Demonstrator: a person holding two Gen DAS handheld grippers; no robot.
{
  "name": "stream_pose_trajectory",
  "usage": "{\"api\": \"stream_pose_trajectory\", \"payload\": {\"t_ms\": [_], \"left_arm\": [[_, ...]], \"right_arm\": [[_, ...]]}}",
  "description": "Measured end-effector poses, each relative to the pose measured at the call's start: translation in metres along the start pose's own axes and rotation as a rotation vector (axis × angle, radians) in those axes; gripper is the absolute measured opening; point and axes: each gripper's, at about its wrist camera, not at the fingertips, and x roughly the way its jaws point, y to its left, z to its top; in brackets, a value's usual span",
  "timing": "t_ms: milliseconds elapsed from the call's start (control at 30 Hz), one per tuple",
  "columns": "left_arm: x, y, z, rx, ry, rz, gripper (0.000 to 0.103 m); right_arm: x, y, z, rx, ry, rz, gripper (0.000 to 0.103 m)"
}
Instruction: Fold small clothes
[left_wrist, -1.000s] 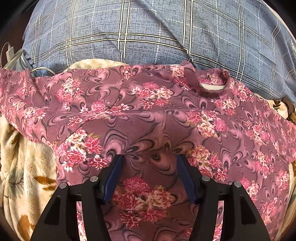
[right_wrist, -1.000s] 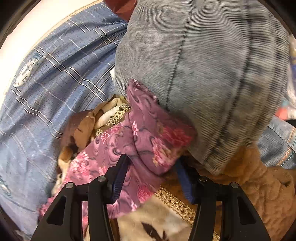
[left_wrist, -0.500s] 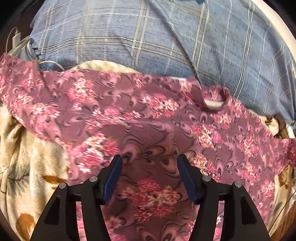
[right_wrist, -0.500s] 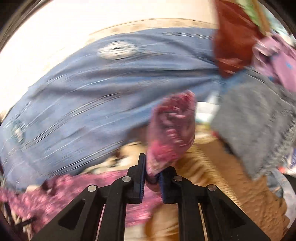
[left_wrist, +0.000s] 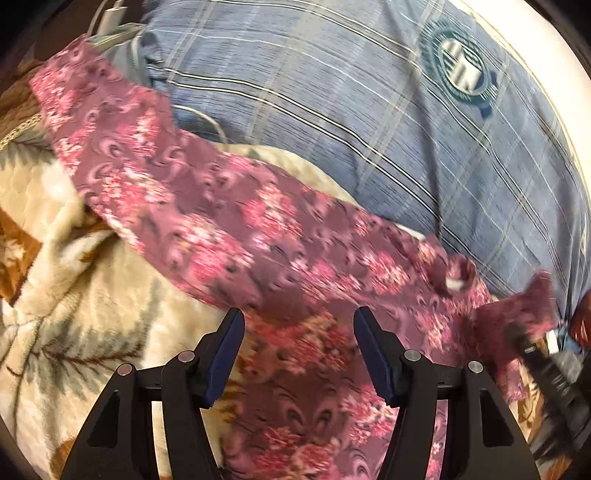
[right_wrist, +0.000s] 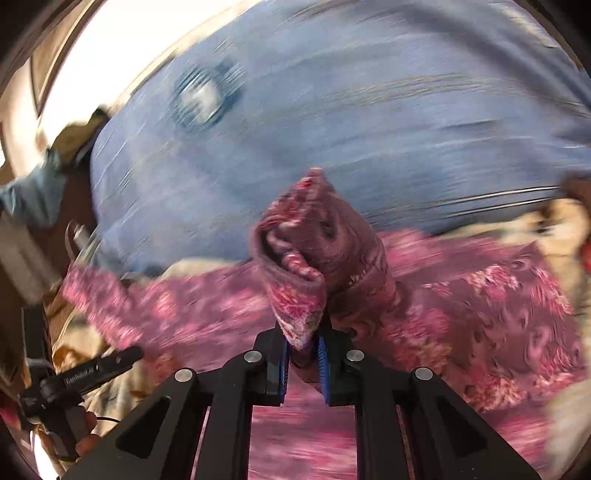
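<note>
Behind the work area a blue plaid pillow rests on a cream leaf-print blanket, which carries the floral garment. That garment lies spread diagonally across the blanket, from its far left edge toward the near right. Left gripper: jaws apart, poised over the cloth and gripping nothing. Right gripper: jaws clamped on a bunched end of the garment, lifted above the rest. Risks, as judged: the thick bunch may slip free during a fast swing; with the left side unpinned, the whole garment may drag and crease instead of folding cleanly.
</note>
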Motion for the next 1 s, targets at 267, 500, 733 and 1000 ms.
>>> {"api": "stream_pose_trajectory", "payload": {"t_ms": [267,500,733,1000], "left_arm": [[0.001,0.016,0.005,-0.053,0.023,-0.018,0.061],[0.018,-0.008,0.001,0.0,0.082,-0.064,0.063],[0.043,-0.053,-0.01,0.125,0.133,-0.086,0.069],[0.051,-0.083,-0.013,0.184,0.044,-0.088,0.002]], "right_arm": [[0.064,0.085,-0.044,-0.061,0.219,0.099,0.038],[-0.009,0.029,-0.065,0.016,0.179,0.162,0.053],[-0.076,-0.121,-0.079,0.347,0.057,-0.056,0.056],[-0.053,-0.186,-0.066,0.582,0.029,0.002,0.004]]}}
